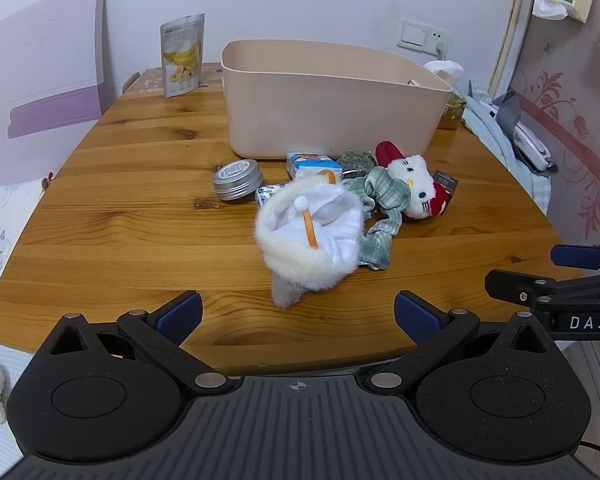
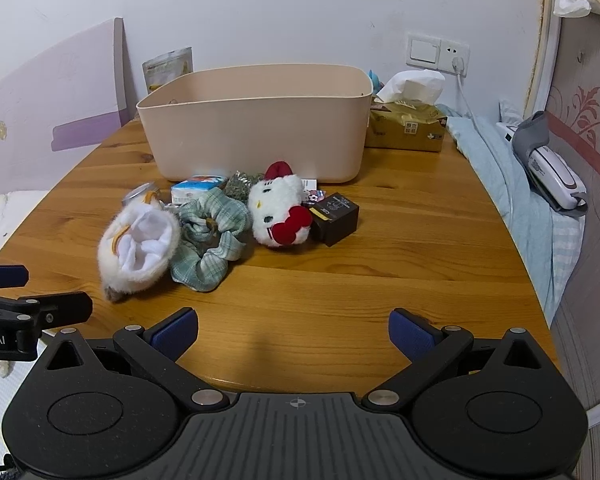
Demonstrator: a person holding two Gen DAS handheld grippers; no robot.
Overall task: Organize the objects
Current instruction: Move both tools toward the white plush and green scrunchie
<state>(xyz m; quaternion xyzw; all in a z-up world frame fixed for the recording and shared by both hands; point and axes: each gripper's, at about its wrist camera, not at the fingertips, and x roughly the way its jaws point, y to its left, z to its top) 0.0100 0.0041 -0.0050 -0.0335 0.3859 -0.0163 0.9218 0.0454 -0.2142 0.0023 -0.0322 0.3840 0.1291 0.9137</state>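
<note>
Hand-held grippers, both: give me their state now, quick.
Left hand-held gripper: open, holding nothing, above the near table edge.
Right hand-held gripper: open, holding nothing, above bare wood.

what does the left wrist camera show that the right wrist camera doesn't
Only the left wrist view shows the round metal tin in full and the front of the banana snack pouch. Only the right wrist view shows the dark box whole and the gold tissue box. Both show the beige bin, the white cat plush, the green scrunchie and both open hand-held grippers.
</note>
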